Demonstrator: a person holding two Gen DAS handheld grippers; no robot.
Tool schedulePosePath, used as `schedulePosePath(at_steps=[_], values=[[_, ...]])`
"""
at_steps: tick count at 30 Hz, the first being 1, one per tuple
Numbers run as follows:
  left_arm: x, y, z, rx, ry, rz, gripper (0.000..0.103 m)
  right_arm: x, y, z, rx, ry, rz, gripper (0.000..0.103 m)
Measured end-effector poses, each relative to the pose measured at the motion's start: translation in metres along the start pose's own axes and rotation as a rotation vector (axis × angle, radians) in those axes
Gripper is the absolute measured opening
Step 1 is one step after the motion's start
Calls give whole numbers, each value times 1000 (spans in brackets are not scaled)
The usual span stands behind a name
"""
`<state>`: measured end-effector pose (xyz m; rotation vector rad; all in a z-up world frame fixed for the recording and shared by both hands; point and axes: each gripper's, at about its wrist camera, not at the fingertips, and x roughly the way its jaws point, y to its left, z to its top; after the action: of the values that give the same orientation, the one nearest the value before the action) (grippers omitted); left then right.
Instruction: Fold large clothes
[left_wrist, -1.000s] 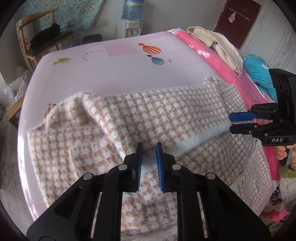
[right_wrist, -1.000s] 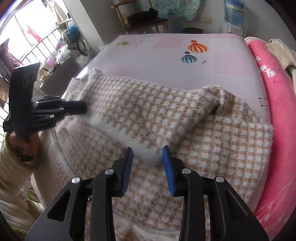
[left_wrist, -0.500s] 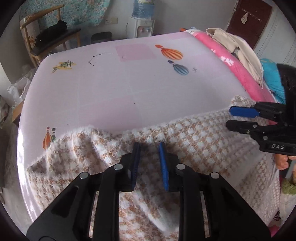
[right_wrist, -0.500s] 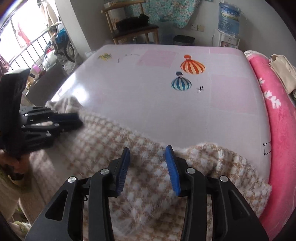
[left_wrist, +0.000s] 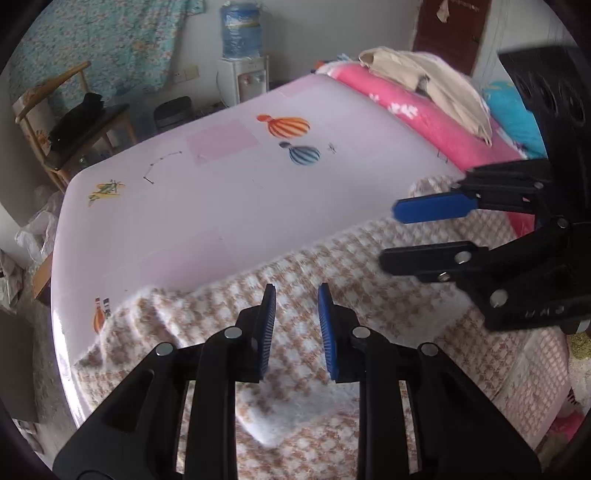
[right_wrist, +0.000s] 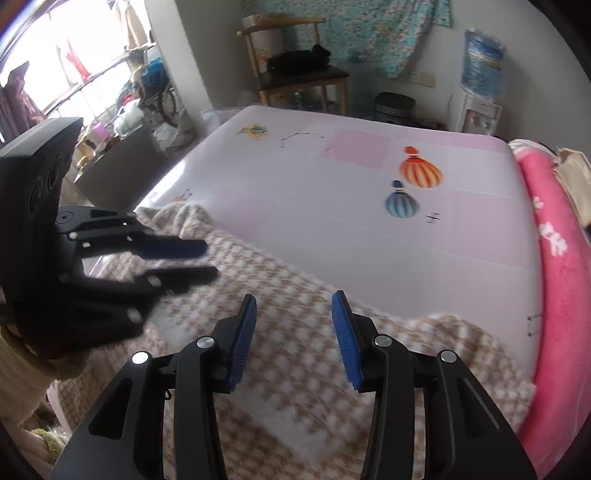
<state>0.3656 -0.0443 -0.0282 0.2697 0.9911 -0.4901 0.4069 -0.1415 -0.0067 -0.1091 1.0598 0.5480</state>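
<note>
Garment: the houndstooth knit garment (left_wrist: 369, 332), tan and white, lies across the lower half of both views on the pink bedsheet (left_wrist: 240, 206); its far edge runs diagonally from lower left to middle right in the left wrist view.
Left gripper: my left gripper (left_wrist: 296, 325), bottom centre of its own view, has its blue pads apart with only flat cloth showing behind the gap; nothing is pinched.
Right gripper: my right gripper (right_wrist: 293, 339), bottom centre of its view, stands wider spread, also empty, hovering over the knit.
What just changed: both tools have let the cloth go. A second ago each had a white fleecy folded edge between its pads; now both jaws are clear of the fabric.
Meaning for the task: I judge one fold has just been laid down and released, so the garment is now a narrower band near the bed's near edge.
Difference from earlier frame: a second ago the knit covered much more of the sheet; now the balloon prints (right_wrist: 413, 188) and a wide stretch of bare sheet show beyond it.
Other tool in view: the right gripper appears at the right edge of the left view, the left one at the left edge of the right view.
</note>
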Motion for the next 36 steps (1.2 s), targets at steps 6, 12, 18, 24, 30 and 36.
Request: schedulePosePath(at_steps=[6, 12, 18, 24, 30, 36], values=[[-8, 9, -34, -7, 19, 14, 28, -3, 2, -41, -44, 24, -45, 41], [-43, 6, -44, 1, -12, 23, 28, -39, -3, -57, 2, 37, -111, 41], [-35, -1, -36, -68, -11, 13, 28, -29, -1, -37, 114, -39, -101, 41], [-38, -1, -61, -140, 23, 37, 38, -31, 19, -79, 117, -2, -165, 41], [-85, -2, -92, -216, -21, 40, 58, -81, 31, -122, 228, -44, -82, 54], [-138, -9, -133, -288, -106, 51, 75, -106, 62, -161, 244, -68, -33, 72]])
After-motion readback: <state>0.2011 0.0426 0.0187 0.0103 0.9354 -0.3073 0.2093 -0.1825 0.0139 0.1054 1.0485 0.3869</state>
